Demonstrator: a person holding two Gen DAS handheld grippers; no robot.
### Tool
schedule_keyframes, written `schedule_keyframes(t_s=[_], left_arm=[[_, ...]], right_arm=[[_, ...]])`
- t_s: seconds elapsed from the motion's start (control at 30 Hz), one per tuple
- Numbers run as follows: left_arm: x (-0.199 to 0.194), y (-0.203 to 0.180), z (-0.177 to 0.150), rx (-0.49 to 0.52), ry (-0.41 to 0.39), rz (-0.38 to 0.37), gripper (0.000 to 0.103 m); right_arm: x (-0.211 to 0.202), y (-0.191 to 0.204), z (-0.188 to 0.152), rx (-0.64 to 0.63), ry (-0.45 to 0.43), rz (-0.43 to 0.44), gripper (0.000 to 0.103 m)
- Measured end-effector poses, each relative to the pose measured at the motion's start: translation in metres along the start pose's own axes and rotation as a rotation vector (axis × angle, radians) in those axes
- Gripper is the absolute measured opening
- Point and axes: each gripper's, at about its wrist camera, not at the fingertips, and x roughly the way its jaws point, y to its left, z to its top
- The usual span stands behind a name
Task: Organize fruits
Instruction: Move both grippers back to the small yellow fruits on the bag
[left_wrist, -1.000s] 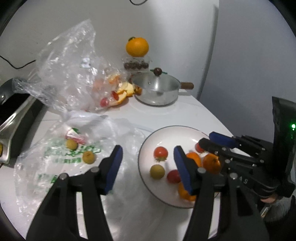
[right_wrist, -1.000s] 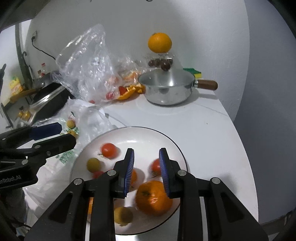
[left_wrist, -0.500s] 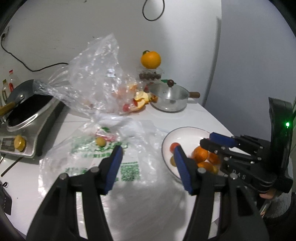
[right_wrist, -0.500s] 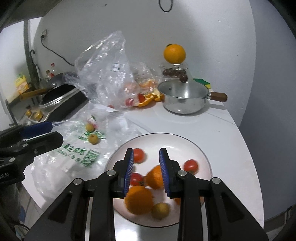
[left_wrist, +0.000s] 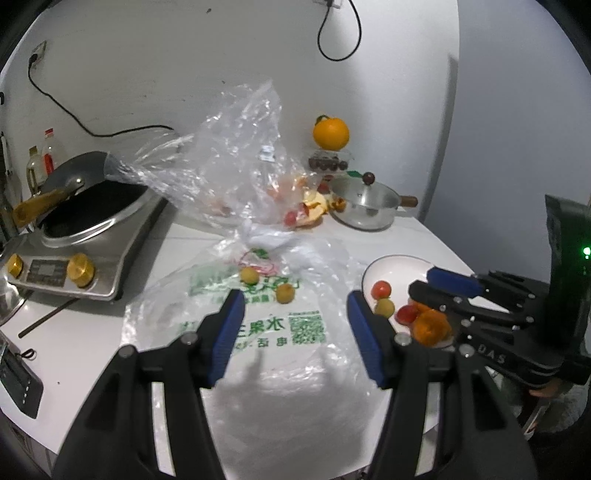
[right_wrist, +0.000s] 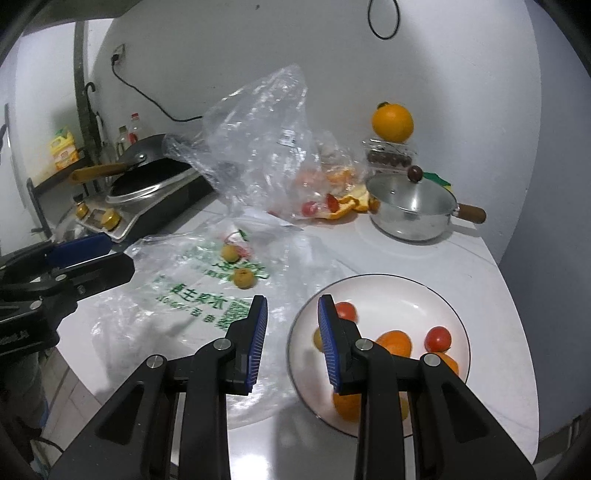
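A white plate (right_wrist: 436, 295) holds red tomatoes (right_wrist: 438, 338), oranges (right_wrist: 395, 342) and a small yellow fruit; it also shows in the left wrist view (left_wrist: 399, 263). Two small yellow fruits (right_wrist: 243, 277) (left_wrist: 285, 293) lie on a flat printed plastic bag (left_wrist: 258, 328). My left gripper (left_wrist: 295, 328) is open and empty above the bag. My right gripper (right_wrist: 291, 343) is open and empty, over the plate's left rim and the bag's edge. It shows at the right in the left wrist view (left_wrist: 443, 284).
A crumpled clear bag (left_wrist: 236, 162) with fruit and orange peel stands behind. A lidded steel pot (right_wrist: 412, 206) and an orange (right_wrist: 392, 122) on a clear box sit at the back right. A cooker with a wok (left_wrist: 85, 218) is at the left.
Both grippers have pulled back and up from the plate, so more of the counter shows. The right gripper's jaws have opened wider. The fruits on the plate have shifted.
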Motion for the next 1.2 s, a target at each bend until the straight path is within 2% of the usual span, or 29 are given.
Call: schedule_keyframes(t_s=[0.27,0.37,0.63,0.7,0.8,0.83,0.9,0.93,1.0,1.07,1.2], left_arm=[[-0.013,0.001,0.000,-0.011,-0.037,0.022,0.059],[-0.017,-0.003,0.000,-0.013,-0.048,0.032,0.059],[-0.011,0.002,-0.006,-0.050,-0.034,0.110,0.059],[-0.008,0.004,-0.012,-0.008,-0.021,0.157,0.059],[0.002,0.024,-0.015,-0.036,0.011,0.179,0.059],[0.006,0.036,-0.012,-0.070,0.007,0.193,0.059],[0.015,0.052,-0.008,-0.112,0.045,0.206,0.059],[0.018,0.057,-0.005,-0.116,0.049,0.209,0.059],[0.020,0.068,0.002,-0.102,0.030,0.266,0.059],[0.024,0.079,0.006,-0.096,0.032,0.269,0.059],[0.036,0.095,0.005,-0.081,0.065,0.288,0.059]], right_arm=[[-0.019,0.018,-0.003,-0.015,-0.031,0.005,0.031],[-0.025,0.023,-0.004,-0.019,-0.048,0.008,0.041],[-0.023,0.039,-0.010,-0.070,-0.037,0.040,0.041],[-0.022,0.041,-0.011,-0.081,-0.056,0.038,0.042],[-0.008,0.035,-0.004,-0.008,-0.022,0.054,0.042],[-0.006,0.036,0.003,-0.008,-0.015,0.066,0.042],[-0.003,0.040,0.026,-0.003,-0.028,0.067,0.042],[-0.003,0.042,0.034,0.015,-0.045,0.067,0.043],[-0.001,0.050,0.041,-0.013,-0.059,0.094,0.053],[0.007,0.055,0.040,-0.057,-0.064,0.085,0.053],[0.031,0.059,0.038,-0.024,-0.043,0.126,0.053]])
